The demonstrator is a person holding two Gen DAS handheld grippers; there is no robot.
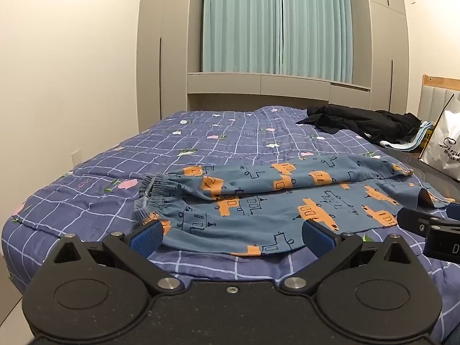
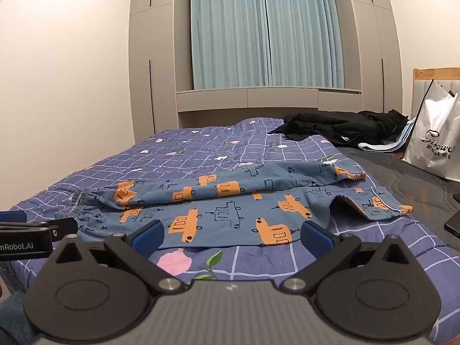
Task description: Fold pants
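Along the near edge of the bed, seen from my left wrist, the pants lie flat on the checked quilt, elastic waistband toward the left edge, cuffs toward the right. My left claw hovers with its blue pads wide apart, holding nothing, low over the pants' near hem. My right claw pokes in at the right by the cuffs; I cannot tell its state from here. Black clothes and a white bag sit toward the far right corner. From my right wrist, the pants lie just ahead, my right claw spread apart and empty over their near edge, my left claw near the waistband.
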